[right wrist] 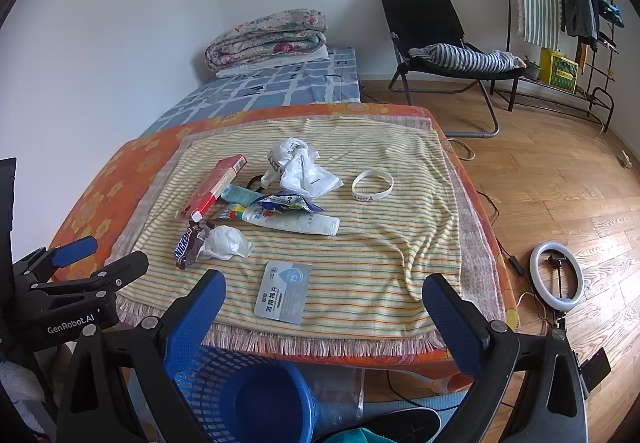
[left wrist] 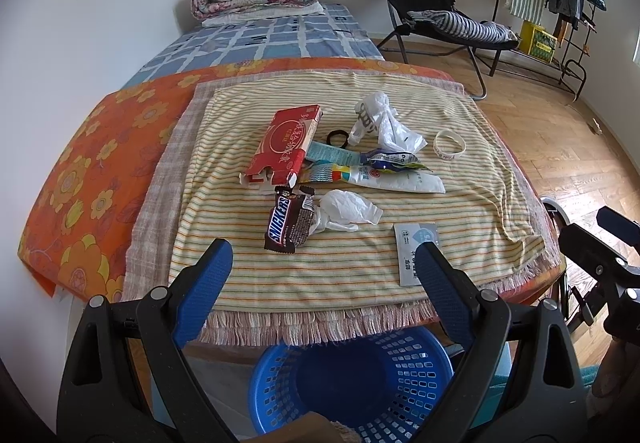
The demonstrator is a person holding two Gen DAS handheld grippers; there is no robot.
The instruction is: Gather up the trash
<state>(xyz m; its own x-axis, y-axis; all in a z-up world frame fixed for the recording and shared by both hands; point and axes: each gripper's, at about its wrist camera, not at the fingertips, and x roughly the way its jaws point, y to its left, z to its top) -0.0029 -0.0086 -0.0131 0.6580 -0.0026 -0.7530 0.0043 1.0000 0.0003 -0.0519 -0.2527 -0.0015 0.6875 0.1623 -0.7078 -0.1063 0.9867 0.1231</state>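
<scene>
Two tools, both empty, spread wide, hovering off near tabletop edge.

Left wrist view: left tool [left wrist: 324, 263] above blue basket [left wrist: 352, 379]; candy wrapper [left wrist: 286, 221] and crumpled tissue [left wrist: 344, 213] nearest, red carton [left wrist: 282, 145] behind. No trash in basket.

Right wrist view: right tool [right wrist: 322, 295] facing wipe packet [right wrist: 284, 291] near fringe; white tube [right wrist: 296, 221], wristband [right wrist: 372, 185] further back.

Judgement: collecting not begun. Next: advance, pinch nearest piece, drop in basket.

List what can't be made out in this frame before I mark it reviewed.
- Blue basket: left wrist view, rim cut by the left hand-held gripper; bottom too dark to read.
- Wipe packet: left wrist view, corner behind a fingertip.
- Black hair tie: right wrist view, mostly under the plastic bag.
- Red box: print too small.
</scene>
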